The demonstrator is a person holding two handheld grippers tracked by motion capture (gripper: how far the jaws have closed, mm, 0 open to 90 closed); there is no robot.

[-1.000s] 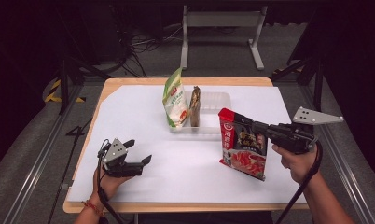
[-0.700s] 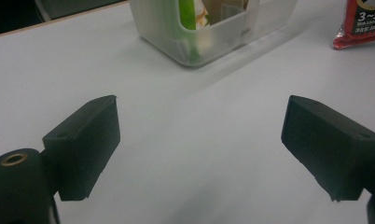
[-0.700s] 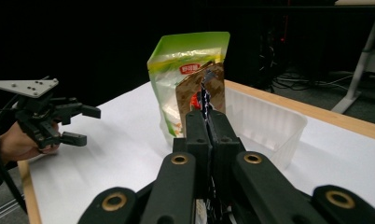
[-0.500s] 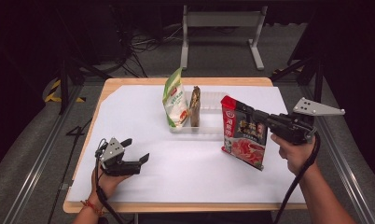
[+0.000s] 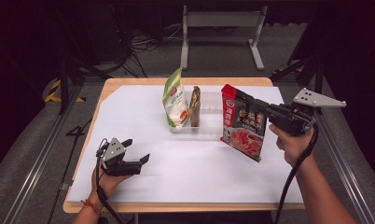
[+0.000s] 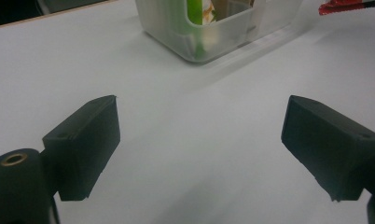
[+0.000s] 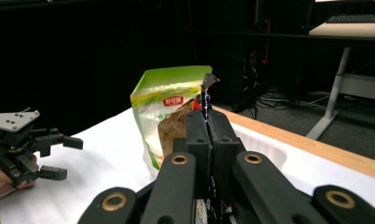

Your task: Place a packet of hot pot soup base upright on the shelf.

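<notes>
Red pouch (image 5: pixel 241 123) held clear above white sheet (image 5: pixel 190 163), just right of clear tray (image 5: pixel 209 127), well inside table edge (image 5: pixel 185 206). Open sheet left between tray and left gripper (image 5: pixel 139 161). Tray loaded with green bag (image 5: pixel 175 100) and brown packet (image 5: pixel 195 106), both upright, side by side. Pouch glossy, flat, hung tilted. Right gripper (image 5: pixel 239 97) jaws pressed together on pouch top edge. Left gripper jaws spread, nothing between, rested near front-left edge.
</notes>
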